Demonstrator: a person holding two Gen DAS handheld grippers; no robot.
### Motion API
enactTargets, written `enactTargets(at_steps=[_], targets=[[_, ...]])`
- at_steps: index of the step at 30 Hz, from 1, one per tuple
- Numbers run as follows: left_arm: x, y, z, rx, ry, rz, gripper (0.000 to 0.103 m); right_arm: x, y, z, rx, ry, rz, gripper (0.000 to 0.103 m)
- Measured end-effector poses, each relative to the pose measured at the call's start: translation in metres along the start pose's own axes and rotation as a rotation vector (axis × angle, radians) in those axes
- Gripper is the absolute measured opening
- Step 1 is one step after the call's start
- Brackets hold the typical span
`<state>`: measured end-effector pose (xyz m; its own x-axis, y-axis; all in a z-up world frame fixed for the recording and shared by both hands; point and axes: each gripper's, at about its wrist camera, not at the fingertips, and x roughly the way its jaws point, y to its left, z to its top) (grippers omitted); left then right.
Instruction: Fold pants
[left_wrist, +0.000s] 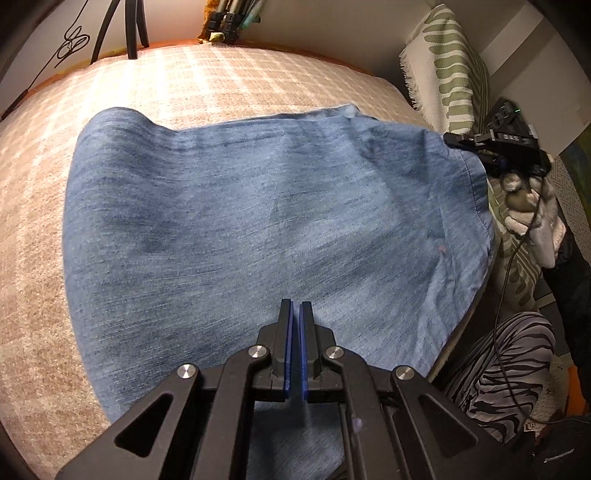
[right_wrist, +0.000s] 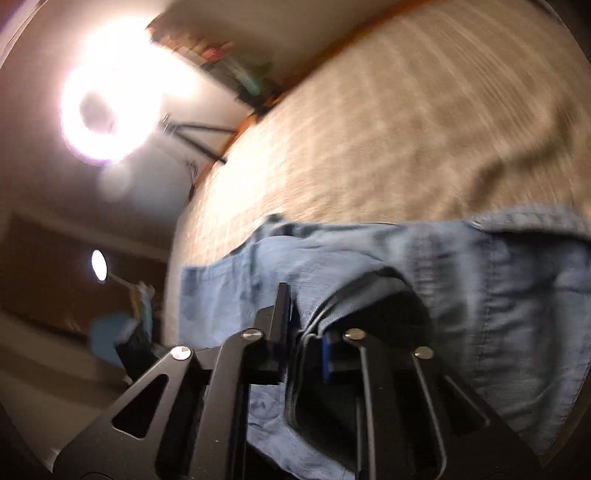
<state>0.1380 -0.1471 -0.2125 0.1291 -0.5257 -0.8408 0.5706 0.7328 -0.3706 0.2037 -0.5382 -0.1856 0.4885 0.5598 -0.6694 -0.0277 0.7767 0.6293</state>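
Note:
The blue denim pants lie spread over the checked beige bedspread. In the left wrist view my left gripper sits low over the near part of the denim, its blue-padded jaws almost together with nothing between them. My right gripper shows there at the far right corner of the pants, gripping the hem. In the right wrist view my right gripper is shut on a fold of the pants, and denim drapes over its right finger.
A leaf-patterned cushion and a zebra-striped fabric lie at the right, with a black cable. Tripod legs stand beyond the far bed edge. A bright ring light glares in the blurred right wrist view.

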Motion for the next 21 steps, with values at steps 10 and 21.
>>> enactTargets(at_steps=[10,21], targets=[[0.0,-0.008,-0.001,0.047,-0.013,0.035,0.001,0.018,0.034,0.008,-0.436,-0.009,-0.466,0.014],[0.002,-0.011,0.004,0.051,-0.006,0.031,0.001,-0.028,-0.052,0.008,0.088,-0.089,-0.224,0.033]])
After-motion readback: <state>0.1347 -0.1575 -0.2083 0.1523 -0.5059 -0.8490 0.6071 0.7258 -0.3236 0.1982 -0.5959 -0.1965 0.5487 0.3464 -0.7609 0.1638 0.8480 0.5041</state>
